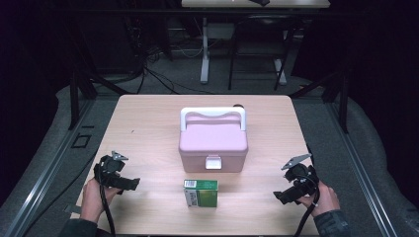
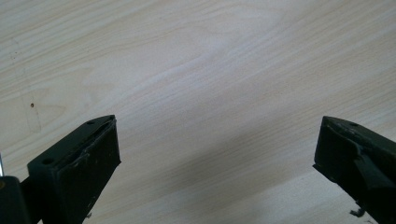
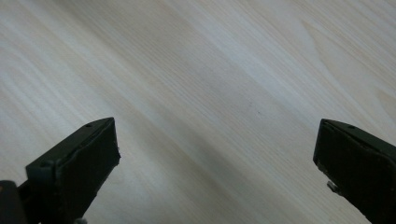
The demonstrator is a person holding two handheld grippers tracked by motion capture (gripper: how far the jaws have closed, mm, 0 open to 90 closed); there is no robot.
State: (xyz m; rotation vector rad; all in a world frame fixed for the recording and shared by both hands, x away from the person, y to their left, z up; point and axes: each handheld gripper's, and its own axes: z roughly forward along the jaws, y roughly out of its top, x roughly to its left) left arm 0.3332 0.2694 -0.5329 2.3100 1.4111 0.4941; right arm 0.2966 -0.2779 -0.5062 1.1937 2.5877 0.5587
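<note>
A pink box (image 1: 213, 143) with a white handle and a white front latch stands closed at the middle of the wooden table (image 1: 148, 123). In front of it lies a small green carton (image 1: 201, 192) with a white barcode label. My left gripper (image 1: 129, 183) rests near the table's front left, held by a hand, its jaws wide apart over bare wood (image 2: 215, 107). My right gripper (image 1: 282, 195) sits near the front right in the other hand, jaws also wide apart over bare wood (image 3: 215, 93). Nothing lies between either pair of jaws.
A small dark round thing (image 1: 238, 105) peeks out behind the box. Beyond the table stand the legs of another desk (image 1: 204, 54) and cables on the floor. Metal rails (image 1: 44, 168) run along both sides of the table.
</note>
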